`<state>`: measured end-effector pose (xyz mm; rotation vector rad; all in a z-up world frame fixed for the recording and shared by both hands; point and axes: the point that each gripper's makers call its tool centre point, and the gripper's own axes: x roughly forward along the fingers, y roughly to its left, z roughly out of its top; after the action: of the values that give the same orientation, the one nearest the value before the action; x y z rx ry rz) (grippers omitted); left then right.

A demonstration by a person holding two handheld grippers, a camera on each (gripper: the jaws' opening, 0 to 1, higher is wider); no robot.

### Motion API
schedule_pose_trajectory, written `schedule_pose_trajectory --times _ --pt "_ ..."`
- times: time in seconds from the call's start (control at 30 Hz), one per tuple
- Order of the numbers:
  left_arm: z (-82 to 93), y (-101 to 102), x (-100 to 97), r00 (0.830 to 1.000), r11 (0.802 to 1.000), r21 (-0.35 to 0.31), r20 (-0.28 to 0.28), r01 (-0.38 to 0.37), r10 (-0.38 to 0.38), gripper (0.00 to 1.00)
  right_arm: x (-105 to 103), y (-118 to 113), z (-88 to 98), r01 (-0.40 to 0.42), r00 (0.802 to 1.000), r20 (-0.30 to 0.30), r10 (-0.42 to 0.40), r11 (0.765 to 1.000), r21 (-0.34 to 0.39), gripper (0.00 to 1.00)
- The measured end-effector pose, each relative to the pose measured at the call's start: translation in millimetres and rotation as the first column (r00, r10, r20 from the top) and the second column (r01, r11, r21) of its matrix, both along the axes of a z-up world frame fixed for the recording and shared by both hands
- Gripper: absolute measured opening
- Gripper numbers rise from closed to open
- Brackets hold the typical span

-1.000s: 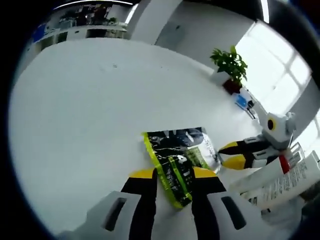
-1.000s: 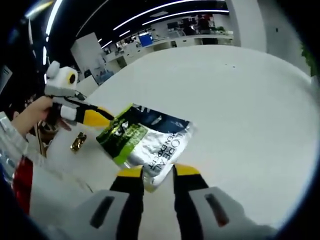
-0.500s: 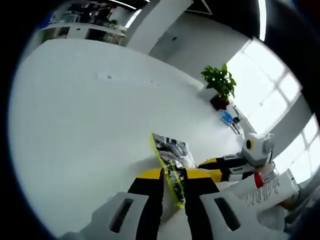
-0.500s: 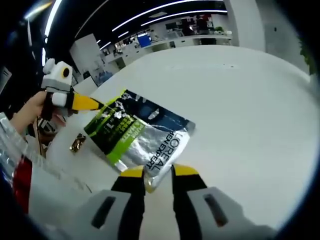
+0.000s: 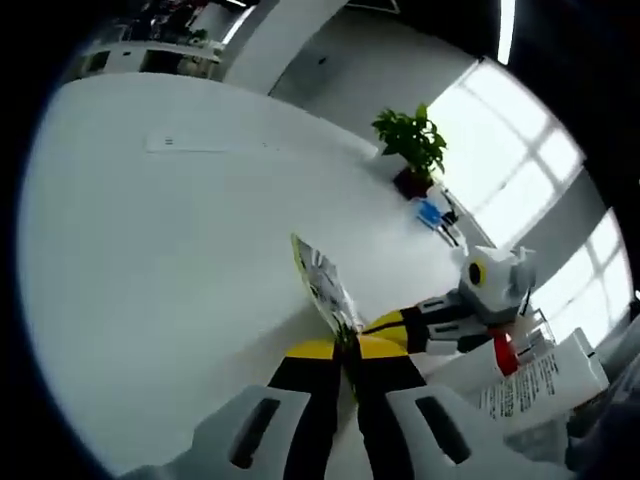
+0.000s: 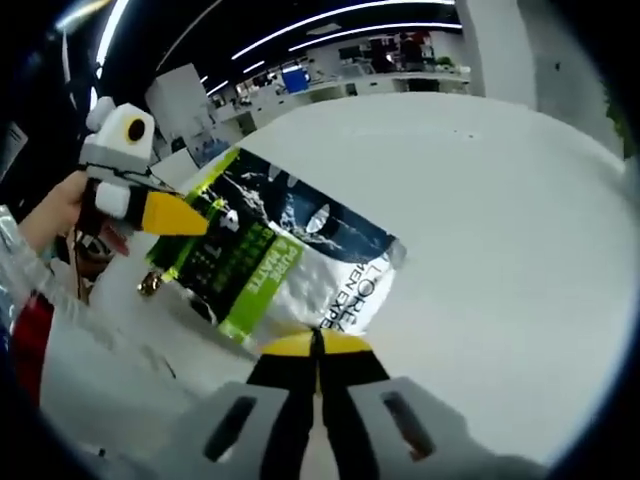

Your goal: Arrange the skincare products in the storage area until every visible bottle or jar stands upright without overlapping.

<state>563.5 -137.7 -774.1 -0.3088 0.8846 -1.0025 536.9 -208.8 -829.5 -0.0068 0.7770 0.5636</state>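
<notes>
White and smooth, the table (image 5: 150, 260) spreads wide under both my claws, with an open office behind it: ceiling light strips, distant desks and bright windows.

From my left claw (image 5: 348, 362), going left to right, I see the bare tabletop, then the sachet (image 5: 322, 285) edge-on, a thin foil sheet with a lime-green border, lifted off the table. My yellow-tipped black jaws are clenched on its near edge. Just right of it my right claw (image 5: 375, 327) comes in and meets the same sachet. Beyond stand a leafy potted plant (image 5: 411, 150) and, at the far right, a white tube (image 5: 530, 385) with a red band and small print I cannot read.

From my right claw (image 6: 316, 346), my left claw (image 6: 185, 215) enters at the left, held by a hand (image 6: 55, 215), its yellow tip touching the sachet's (image 6: 280, 260) upper left edge. The sachet is flat, glossy and crinkled, dark blue and silver with a green panel; "L'OREAL MEN EXPERT" reads along its silver side. My jaws are pinched tight on its lower corner.
</notes>
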Motion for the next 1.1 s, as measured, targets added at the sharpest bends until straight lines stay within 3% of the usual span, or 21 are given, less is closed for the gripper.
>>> schedule_pose_trajectory --times 0.17,0.57,0.87,1.1 --pt "-0.4 -1.7 -4.6 1.000 0.999 0.032 0.024 -0.004 0.003 0.00 5.4 -0.5 -1.2 0.017 1.000 -0.011 -0.016 0.999 0.030 0.01" --pt "17.0 -9.2 -11.6 0.999 1.000 -0.006 0.044 -0.011 0.011 0.00 7.6 -7.1 2.7 0.038 0.999 0.001 -0.038 0.999 0.002 0.01" --pt "51.9 3.7 -2.6 0.988 0.998 -0.035 0.145 -0.043 0.048 0.00 12.4 -28.2 33.3 0.115 0.991 0.070 -0.118 0.992 0.047 0.01" --pt "76.9 21.9 4.5 0.972 0.997 -0.038 0.221 -0.070 0.077 0.00 1.3 -38.3 57.2 0.122 0.982 0.142 -0.125 0.992 0.026 0.01"
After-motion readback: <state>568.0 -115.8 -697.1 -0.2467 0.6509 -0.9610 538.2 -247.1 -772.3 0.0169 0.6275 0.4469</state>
